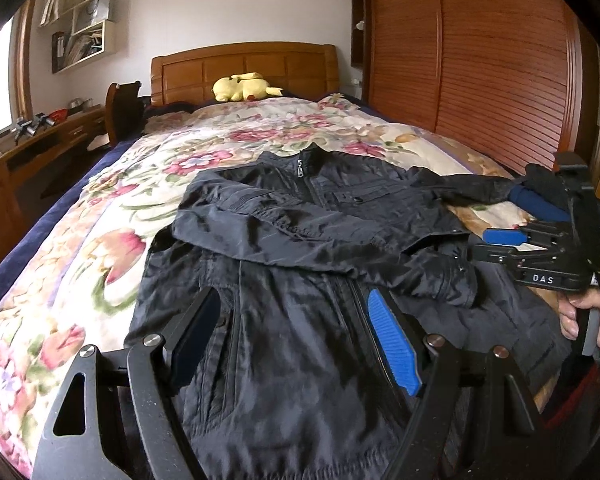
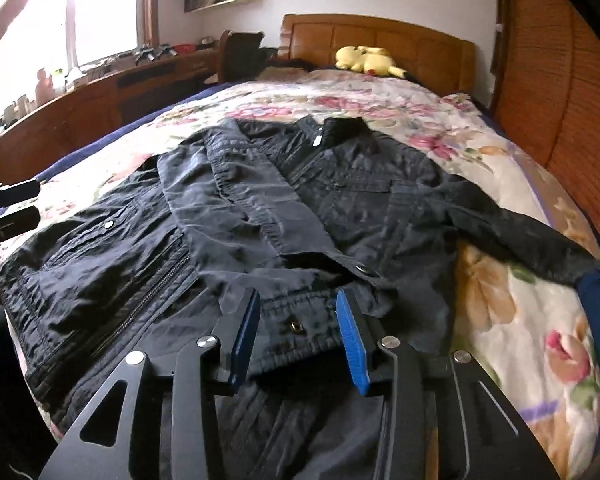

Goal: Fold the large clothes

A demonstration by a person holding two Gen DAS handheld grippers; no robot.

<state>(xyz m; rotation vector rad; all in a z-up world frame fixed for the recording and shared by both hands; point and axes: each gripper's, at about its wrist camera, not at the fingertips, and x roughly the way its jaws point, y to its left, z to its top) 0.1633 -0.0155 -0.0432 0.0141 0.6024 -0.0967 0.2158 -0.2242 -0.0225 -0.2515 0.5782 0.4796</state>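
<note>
Left gripper [image 1: 296, 340]: jaws wide apart, nothing gripped.
Right gripper [image 2: 298, 336]: jaws parted, pads clear.
Right hand [image 1: 588, 316]: grasping handle.

We see a bed [image 1: 236, 60] with a wooden headboard, and we take that headboard as our landmark. A floral quilt [image 1: 112, 216] covers the mattress, with a dark blue sheet [image 1: 40, 232] showing along its edge. Right below the headboard a yellow plush toy [image 1: 242, 87] lies on the bedding. Far from the headboard, at the foot end, a black jacket [image 1: 300, 248] lies front up on the quilt, its collar toward the headboard. One sleeve is folded across the chest; the other stretches sideways toward the wardrobe side, where a blue cloth [image 2: 598, 292] lies at the bed's edge.
</note>
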